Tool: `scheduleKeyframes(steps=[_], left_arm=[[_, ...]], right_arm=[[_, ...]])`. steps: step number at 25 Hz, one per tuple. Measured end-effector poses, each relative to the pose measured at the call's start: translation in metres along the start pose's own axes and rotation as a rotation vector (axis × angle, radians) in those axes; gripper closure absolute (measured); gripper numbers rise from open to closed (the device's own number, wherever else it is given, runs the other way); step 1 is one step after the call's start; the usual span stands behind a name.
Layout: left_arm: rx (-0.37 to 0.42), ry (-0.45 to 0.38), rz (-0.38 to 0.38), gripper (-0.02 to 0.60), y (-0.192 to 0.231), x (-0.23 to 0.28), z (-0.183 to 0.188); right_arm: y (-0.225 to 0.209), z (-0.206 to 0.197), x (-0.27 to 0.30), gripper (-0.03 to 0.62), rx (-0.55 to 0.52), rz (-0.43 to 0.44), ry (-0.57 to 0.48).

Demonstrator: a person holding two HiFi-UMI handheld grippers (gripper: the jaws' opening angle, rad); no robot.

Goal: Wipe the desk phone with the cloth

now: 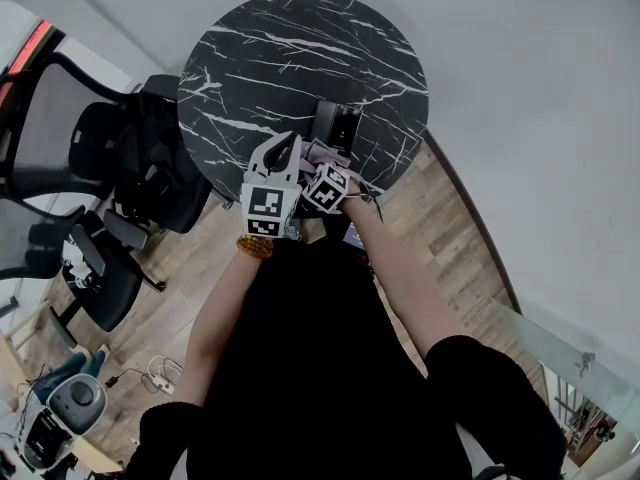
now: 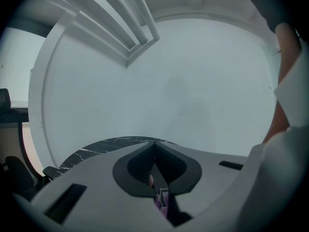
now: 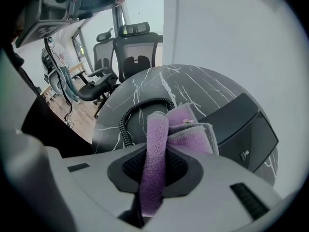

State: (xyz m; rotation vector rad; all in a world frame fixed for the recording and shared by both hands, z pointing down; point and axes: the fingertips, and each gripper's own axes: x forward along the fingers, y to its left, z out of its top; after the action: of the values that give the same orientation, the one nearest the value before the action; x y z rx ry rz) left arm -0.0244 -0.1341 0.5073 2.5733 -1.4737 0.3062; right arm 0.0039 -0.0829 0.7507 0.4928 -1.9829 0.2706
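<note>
A black desk phone [image 1: 335, 126] sits on the near right part of a round black marble table [image 1: 270, 58]. In the right gripper view the phone's body [image 3: 241, 124] lies to the right, and its coiled cord [image 3: 126, 122] loops to the left. My right gripper [image 3: 155, 149] is shut on a folded purple cloth [image 3: 153, 178], which bunches just past the jaws beside the phone. My left gripper [image 1: 283, 148] is held at the table's near edge, left of the cloth [image 1: 322, 153]. It is tilted up at the wall, jaws shut [image 2: 154, 149], with only a purple sliver low between them.
Black mesh office chairs [image 1: 110, 158] crowd the table's left side on the wood floor [image 1: 450, 228]. More chairs [image 3: 130, 52] stand beyond the table's far edge in the right gripper view. A pale wall [image 1: 540, 88] curves round behind and to the right of the table.
</note>
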Motion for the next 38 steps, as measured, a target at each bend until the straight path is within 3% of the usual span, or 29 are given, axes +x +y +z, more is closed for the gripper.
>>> scheduleKeyframes(steps=[5, 10, 16, 22, 30, 33, 38], left_arm=[[-0.007, 0.003, -0.007, 0.569, -0.001, 0.001, -0.002], [-0.025, 0.004, -0.007, 0.568, -0.001, 0.003, -0.004], [-0.027, 0.000, -0.012, 0.569, -0.002, 0.007, -0.002], [-0.037, 0.001, -0.021, 0.569, -0.004, 0.014, -0.001], [-0.039, 0.000, -0.018, 0.569, -0.001, 0.024, 0.003], [-0.045, 0.006, -0.007, 0.568, 0.003, 0.026, 0.000], [-0.050, 0.018, 0.002, 0.569, 0.007, 0.029, -0.004]], right_arm=[[-0.002, 0.007, -0.006, 0.533, 0.046, 0.040, -0.015], [-0.020, 0.036, -0.044, 0.533, 0.115, 0.057, -0.218], [-0.064, 0.062, -0.090, 0.533, 0.056, -0.019, -0.365], [-0.118, 0.087, -0.142, 0.533, 0.020, -0.185, -0.449], [-0.196, 0.085, -0.163, 0.533, -0.035, -0.446, -0.366], [-0.208, 0.074, -0.151, 0.531, -0.023, -0.469, -0.321], [-0.204, 0.045, -0.112, 0.532, -0.001, -0.418, -0.214]])
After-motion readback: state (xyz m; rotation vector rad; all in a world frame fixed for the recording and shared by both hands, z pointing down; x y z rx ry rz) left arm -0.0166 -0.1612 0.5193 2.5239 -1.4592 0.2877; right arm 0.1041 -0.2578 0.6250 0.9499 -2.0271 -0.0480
